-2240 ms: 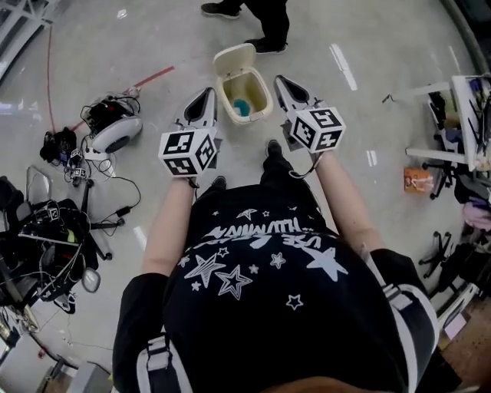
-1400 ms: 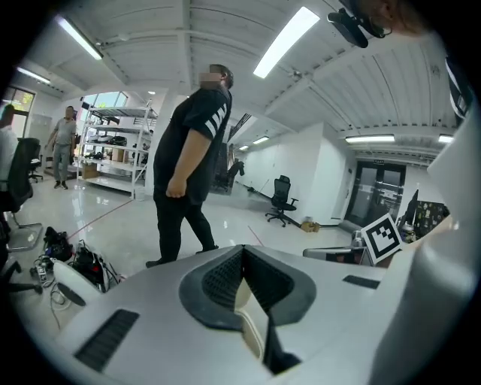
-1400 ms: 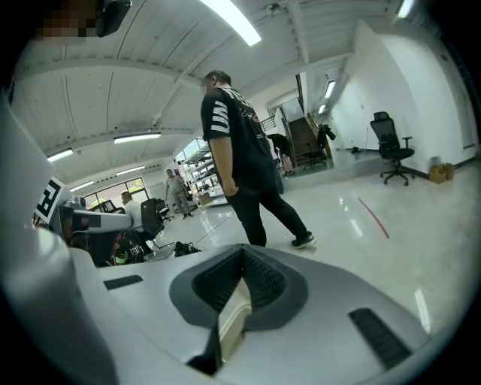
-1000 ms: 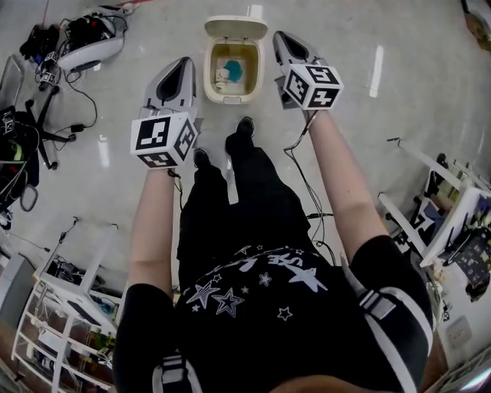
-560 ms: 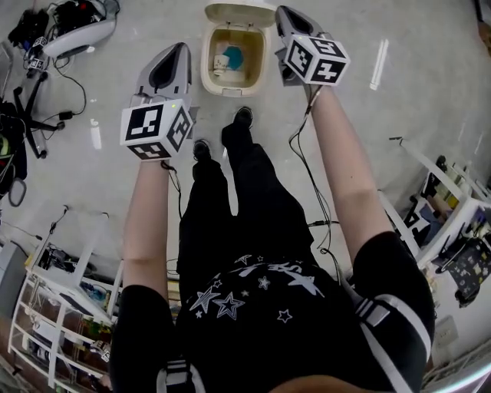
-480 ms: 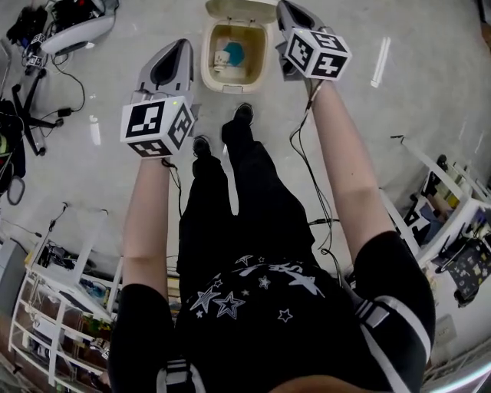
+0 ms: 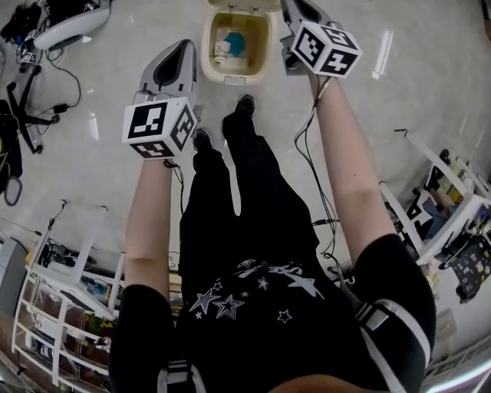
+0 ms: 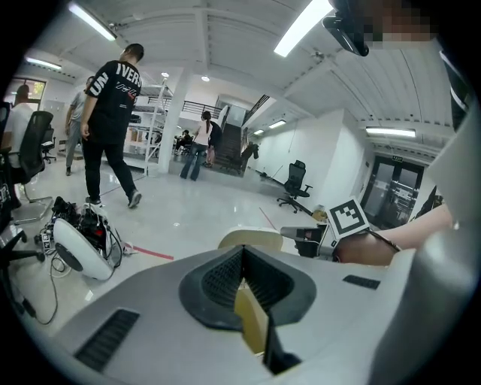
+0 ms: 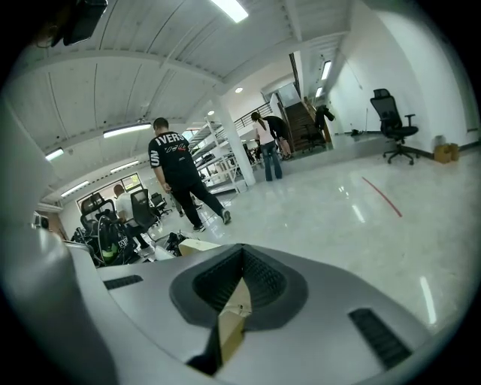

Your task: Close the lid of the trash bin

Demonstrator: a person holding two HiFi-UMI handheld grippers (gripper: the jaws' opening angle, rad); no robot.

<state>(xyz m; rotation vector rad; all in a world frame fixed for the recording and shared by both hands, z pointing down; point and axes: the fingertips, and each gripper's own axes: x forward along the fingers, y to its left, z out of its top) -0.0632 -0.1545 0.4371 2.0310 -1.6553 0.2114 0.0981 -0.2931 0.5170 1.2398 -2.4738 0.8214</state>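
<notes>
The right gripper [image 7: 298,8], clenched on nothing, has advanced beside the raised lid [image 7: 239,4] of the trash bin [image 7: 235,47] on the floor. The left gripper [image 7: 182,47], also clenched and empty, stays back, so the closing push seems near.

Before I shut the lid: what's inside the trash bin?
The trash bin holds a teal item and a white scrap; anything beneath them is covered.
</notes>
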